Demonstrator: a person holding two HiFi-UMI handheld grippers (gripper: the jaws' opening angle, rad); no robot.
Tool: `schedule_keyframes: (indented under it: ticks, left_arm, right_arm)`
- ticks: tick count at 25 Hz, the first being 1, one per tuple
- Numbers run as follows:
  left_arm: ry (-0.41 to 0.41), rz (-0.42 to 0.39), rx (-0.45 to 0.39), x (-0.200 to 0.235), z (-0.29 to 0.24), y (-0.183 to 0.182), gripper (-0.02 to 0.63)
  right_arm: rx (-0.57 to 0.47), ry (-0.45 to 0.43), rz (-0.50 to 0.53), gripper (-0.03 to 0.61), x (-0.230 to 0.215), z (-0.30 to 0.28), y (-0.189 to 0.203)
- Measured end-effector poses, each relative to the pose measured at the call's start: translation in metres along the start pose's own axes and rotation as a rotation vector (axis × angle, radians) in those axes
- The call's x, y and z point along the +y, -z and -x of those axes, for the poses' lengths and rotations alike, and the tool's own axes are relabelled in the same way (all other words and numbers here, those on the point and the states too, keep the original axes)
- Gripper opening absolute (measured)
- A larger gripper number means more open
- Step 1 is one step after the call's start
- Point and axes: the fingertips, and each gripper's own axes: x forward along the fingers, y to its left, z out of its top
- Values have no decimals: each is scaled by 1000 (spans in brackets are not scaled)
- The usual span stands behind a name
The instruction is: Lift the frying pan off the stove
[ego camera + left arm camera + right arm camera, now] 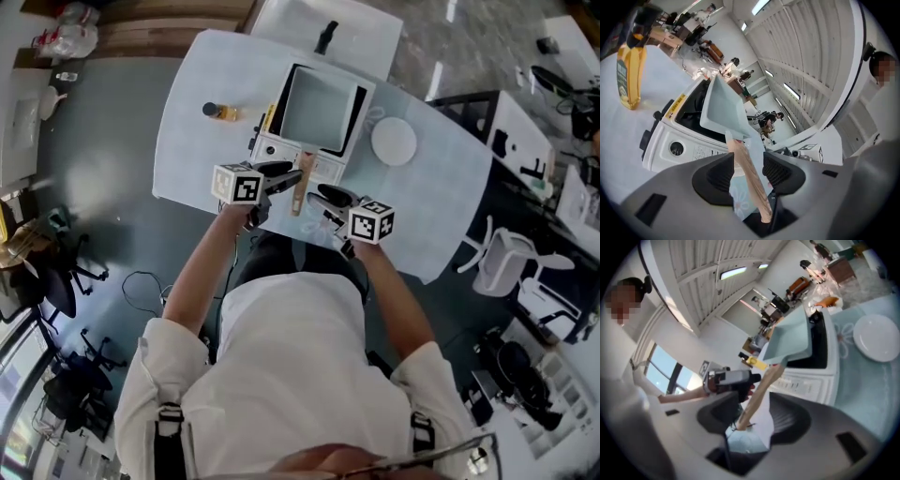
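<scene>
The handle [299,192] of the frying pan [321,105] was straddled, not pinched, by the spread left hand-held gripper [286,177] and right hand-held gripper [324,204].

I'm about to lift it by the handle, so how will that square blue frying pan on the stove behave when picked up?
The frying pan looks rigid, so it should rise as one piece. Its deep square body sits beyond the long wooden handle, so it will probably feel front-heavy and dip. The smooth, narrow handle might roll in a grip.
</scene>
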Motion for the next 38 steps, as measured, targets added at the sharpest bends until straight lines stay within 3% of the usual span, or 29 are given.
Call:
schedule_keyframes:
  ticks: [7, 20, 22, 23, 27, 38]
  left_arm:
    - [95, 78, 109, 16, -29, 3, 251]
    - [250, 113, 248, 8, -68, 14, 247]
    - [275, 126, 253, 7, -71, 14, 236]
    - [286, 134, 251, 7, -71, 14, 232]
    - [303, 165, 232, 7, -71, 12, 218]
    - [302, 131, 217, -9, -66, 14, 218]
  right_arm:
    - [45, -37, -124, 255, -16, -32, 15]
    - [133, -219, -196, 249, 4, -67, 26]
    - [144, -231, -188, 204, 6, -70, 28]
    - [145, -232, -186, 153, 6, -71, 28]
    - [135, -236, -183, 144, 8, -73, 26]
    - [105, -227, -141, 145, 19, -64, 26]
